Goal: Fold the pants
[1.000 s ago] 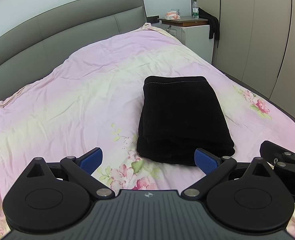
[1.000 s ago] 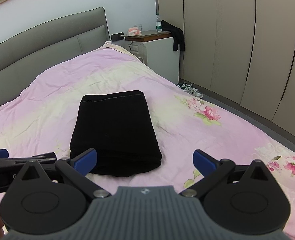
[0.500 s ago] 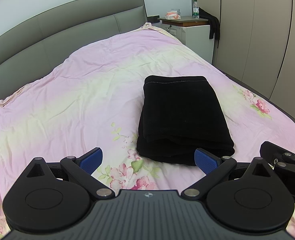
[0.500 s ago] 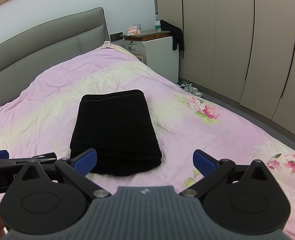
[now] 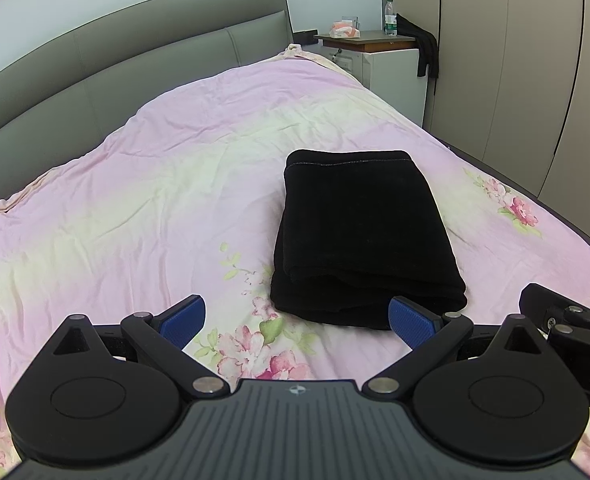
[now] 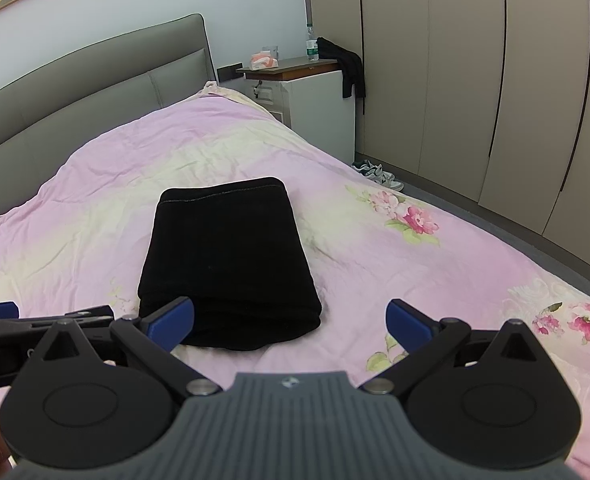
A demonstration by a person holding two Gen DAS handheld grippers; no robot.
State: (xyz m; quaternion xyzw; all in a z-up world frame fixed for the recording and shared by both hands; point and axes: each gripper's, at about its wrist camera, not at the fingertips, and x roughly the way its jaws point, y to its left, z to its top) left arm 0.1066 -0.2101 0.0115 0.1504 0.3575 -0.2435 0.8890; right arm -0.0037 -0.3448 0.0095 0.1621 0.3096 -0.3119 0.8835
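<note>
Pants [image 5: 359, 236] lie folded into a neat black stack on my pink flowered bedspread [image 5: 135, 208], stitched hem toward the grey headboard [image 5: 135, 64]. My left claw [image 5: 297, 318] hangs spread wide and empty just short of the stack's near edge. My right claw [image 6: 291, 320] is spread and empty too, its left fingertip [image 6: 173, 316] overlapping the stack's near corner.

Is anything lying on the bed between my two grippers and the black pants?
Nothing visible. Only bare pink quilt lies between the open left gripper, the open right gripper and the folded pants.
</note>
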